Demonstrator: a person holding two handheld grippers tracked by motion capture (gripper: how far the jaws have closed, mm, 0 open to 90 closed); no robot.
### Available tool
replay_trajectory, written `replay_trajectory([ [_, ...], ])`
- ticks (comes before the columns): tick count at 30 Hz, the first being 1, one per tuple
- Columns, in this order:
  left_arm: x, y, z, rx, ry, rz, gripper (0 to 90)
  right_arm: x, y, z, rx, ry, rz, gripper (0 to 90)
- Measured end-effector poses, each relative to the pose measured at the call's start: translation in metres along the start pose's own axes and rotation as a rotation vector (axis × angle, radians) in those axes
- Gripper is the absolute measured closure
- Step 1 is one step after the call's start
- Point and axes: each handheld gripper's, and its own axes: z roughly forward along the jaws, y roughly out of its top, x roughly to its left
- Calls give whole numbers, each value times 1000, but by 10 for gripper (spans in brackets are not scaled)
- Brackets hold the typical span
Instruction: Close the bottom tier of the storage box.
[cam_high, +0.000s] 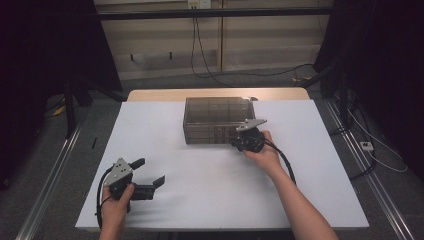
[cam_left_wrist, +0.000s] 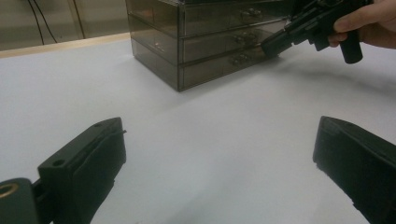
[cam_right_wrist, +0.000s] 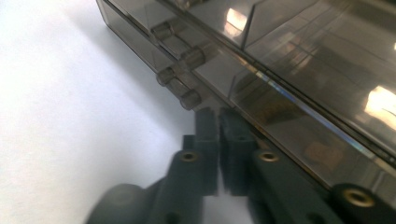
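drawer box (cam_high: 217, 120) sitting mid-table, far of centre | right gripper (cam_right_wrist: 218, 116) pressing nearly closed jaws against its near front beside a knob (cam_right_wrist: 190, 99), seemingly gripping nothing | left gripper (cam_high: 150, 175) idling wide at near left | handling: rigid, slick plastic (likely light), so pinching a knob looks safest

The high view is dim and soft, with near-black surroundings at both sides and only the white table top (cam_high: 210, 185) catching light, while faint shadows lie under each gripper. In the right gripper view, bright glare patches sit on the smoky transparent drawer box (cam_right_wrist: 327, 60) ahead of the jaws, which are blurred at close range. In the left gripper view, its own jaws are out of focus and soft shadow spreads beneath the far gripper.
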Motion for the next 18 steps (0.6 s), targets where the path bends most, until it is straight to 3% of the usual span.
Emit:
replay_trajectory([
  [6,0,0,0,1,2,3,27,9,-3,-16,-27,36,19,630],
  [15,0,0,0,12,-2,19,27,23,-18,-43,-43,70,11,462],
  [18,-1,0,0,12,-2,6,27,26,-24,-48,-29,77,19,418],
])
